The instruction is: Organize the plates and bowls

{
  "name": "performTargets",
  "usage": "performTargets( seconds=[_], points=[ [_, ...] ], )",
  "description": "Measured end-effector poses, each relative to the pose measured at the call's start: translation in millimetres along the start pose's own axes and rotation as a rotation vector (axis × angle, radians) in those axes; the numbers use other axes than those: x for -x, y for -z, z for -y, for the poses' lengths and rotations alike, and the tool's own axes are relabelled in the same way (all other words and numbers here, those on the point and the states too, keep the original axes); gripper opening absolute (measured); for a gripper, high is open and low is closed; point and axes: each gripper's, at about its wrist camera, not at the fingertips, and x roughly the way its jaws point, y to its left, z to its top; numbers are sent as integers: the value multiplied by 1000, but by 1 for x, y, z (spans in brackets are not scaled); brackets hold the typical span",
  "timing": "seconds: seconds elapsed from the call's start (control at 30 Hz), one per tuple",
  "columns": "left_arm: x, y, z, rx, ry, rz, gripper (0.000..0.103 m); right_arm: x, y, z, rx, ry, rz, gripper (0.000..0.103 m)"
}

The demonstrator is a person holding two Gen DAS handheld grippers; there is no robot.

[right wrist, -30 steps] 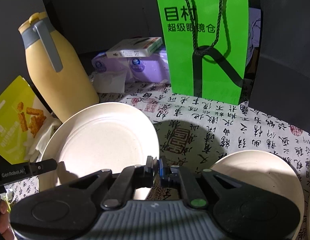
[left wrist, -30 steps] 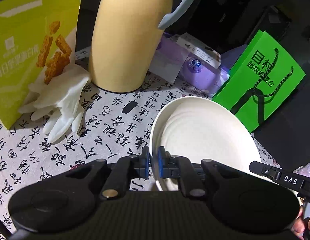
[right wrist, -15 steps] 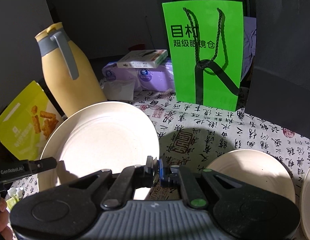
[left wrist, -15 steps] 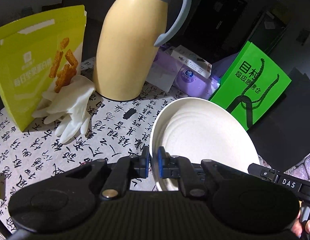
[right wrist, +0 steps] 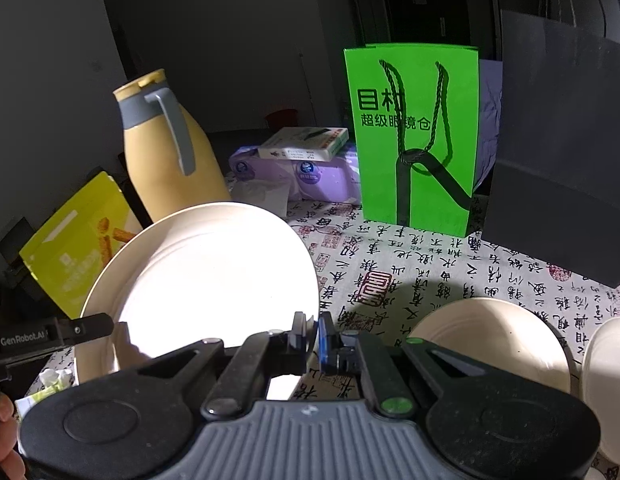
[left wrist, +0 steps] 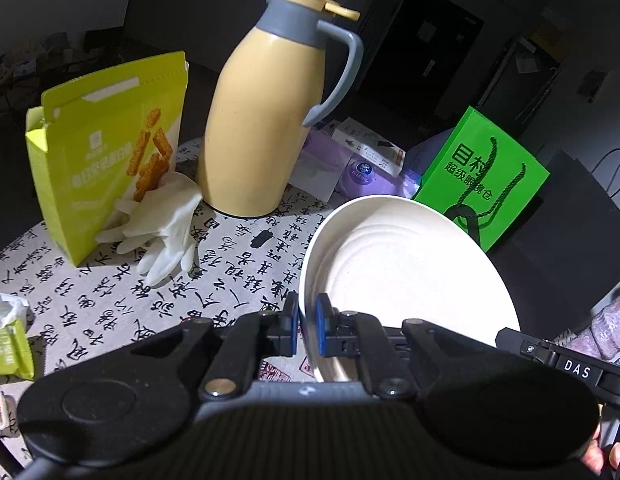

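At the bottom centre of each wrist view, a tool grips the cream plate (left wrist: 406, 276) by its rim: the left tool (left wrist: 307, 320) has its blue pads clamped on the plate's left edge, and the right tool (right wrist: 312, 338) is closed tight on the opposite edge, so the plate hangs tilted above the calligraphy-print counter (left wrist: 110, 304). Behind it stand a yellow jug (left wrist: 266, 120) at upper centre and a green bag (right wrist: 414, 140), while a second plate (right wrist: 490, 344) lies on the counter at the lower right of the right view.

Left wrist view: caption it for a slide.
Both grippers' fingers clamp one cream plate above the calligraphy tablecloth.
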Motion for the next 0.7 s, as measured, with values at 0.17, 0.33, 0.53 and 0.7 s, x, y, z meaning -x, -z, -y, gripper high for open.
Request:
performTargets(
  seconds=[0.17, 0.33, 0.53, 0.7],
  points=[
    [22, 4, 0, -6, 4, 22, 9, 20, 7, -5, 4, -4, 21, 6],
    [42, 11, -1, -11, 8, 37, 9, 39, 13, -12, 9, -5, 37, 6],
    [65, 21, 0, -18, 17, 52, 9, 60, 25, -17, 8, -5, 54, 6],
    [84, 30, 2, -34, 20, 70, 9, 78, 36, -19, 5, -9, 69, 6]
  ],
)
